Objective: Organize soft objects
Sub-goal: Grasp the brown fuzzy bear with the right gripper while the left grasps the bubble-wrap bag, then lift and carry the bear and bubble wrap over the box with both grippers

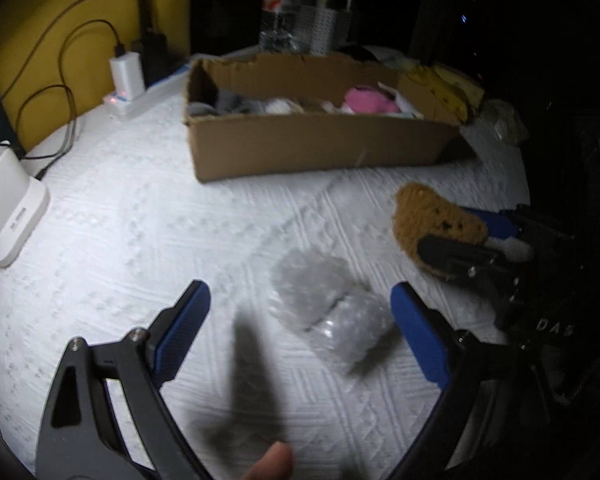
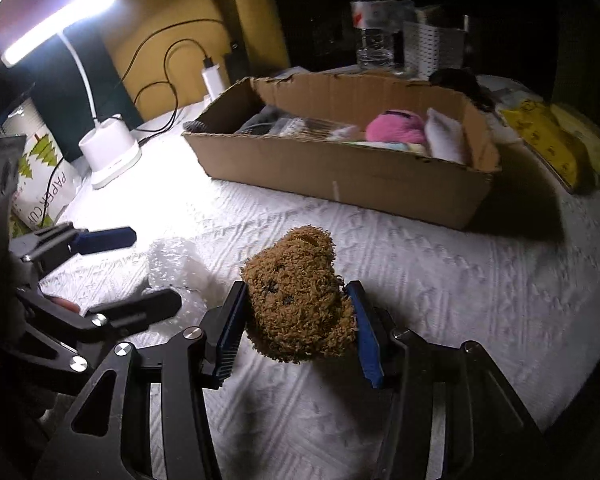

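Note:
My right gripper (image 2: 296,304) is shut on a brown fuzzy plush toy (image 2: 296,296) and holds it above the white bedspread; it also shows in the left wrist view (image 1: 432,220). My left gripper (image 1: 300,320) is open, its blue pads on either side of a clear bubble-wrap bundle (image 1: 332,308) lying on the bedspread; the bundle also shows in the right wrist view (image 2: 176,264). A cardboard box (image 1: 320,144) at the back holds a pink plush (image 1: 368,100) and other soft items.
A white lamp base (image 2: 108,156) with a lit lamp, a charger and cables (image 1: 128,72) sit at the left. A water bottle (image 2: 374,24) stands behind the box. Yellow packets (image 2: 548,136) lie at the right. The white bedspread (image 1: 140,240) covers the surface.

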The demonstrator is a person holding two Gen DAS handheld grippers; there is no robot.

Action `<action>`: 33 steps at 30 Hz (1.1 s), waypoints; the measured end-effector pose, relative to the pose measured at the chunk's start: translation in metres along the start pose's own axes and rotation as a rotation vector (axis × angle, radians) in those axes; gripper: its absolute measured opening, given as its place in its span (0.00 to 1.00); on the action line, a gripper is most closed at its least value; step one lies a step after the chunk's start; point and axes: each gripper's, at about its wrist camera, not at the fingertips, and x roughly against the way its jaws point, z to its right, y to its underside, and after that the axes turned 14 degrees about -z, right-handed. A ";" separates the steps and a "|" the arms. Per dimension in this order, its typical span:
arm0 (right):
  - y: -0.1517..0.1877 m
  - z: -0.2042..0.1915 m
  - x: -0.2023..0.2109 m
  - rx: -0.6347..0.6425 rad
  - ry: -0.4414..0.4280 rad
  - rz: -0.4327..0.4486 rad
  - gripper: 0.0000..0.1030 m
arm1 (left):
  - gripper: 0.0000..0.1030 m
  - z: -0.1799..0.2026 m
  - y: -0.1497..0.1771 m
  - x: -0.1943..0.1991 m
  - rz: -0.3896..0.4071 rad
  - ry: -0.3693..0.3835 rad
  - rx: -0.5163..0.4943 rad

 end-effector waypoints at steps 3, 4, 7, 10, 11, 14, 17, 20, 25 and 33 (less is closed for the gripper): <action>0.004 0.007 0.003 -0.014 -0.003 0.009 0.51 | 0.90 0.009 0.000 -0.006 -0.019 -0.002 -0.020; 0.006 0.010 0.005 -0.020 -0.004 0.012 0.51 | 0.90 0.011 -0.001 -0.008 -0.026 -0.006 -0.027; 0.009 0.017 0.009 -0.030 -0.007 0.022 0.51 | 0.89 0.019 0.000 -0.017 -0.054 -0.035 -0.064; 0.011 0.025 0.013 -0.042 -0.007 0.033 0.51 | 0.87 0.025 0.002 -0.021 -0.059 -0.043 -0.090; 0.012 0.027 0.015 -0.047 -0.007 0.038 0.51 | 0.77 0.027 0.003 -0.022 -0.060 -0.043 -0.097; 0.012 0.033 0.020 -0.056 -0.008 0.051 0.51 | 0.64 0.028 0.002 -0.023 -0.065 -0.053 -0.106; 0.013 0.037 0.024 -0.061 -0.009 0.059 0.51 | 0.59 0.031 0.003 -0.020 -0.057 -0.045 -0.123; 0.013 0.040 0.028 -0.062 -0.014 0.066 0.51 | 0.57 0.033 0.003 -0.016 -0.045 -0.044 -0.127; 0.013 0.043 0.036 -0.061 -0.013 0.083 0.51 | 0.57 0.033 -0.002 -0.005 -0.014 -0.041 -0.122; 0.006 0.042 0.044 -0.049 -0.008 0.094 0.51 | 0.57 0.035 -0.011 0.010 0.017 -0.021 -0.128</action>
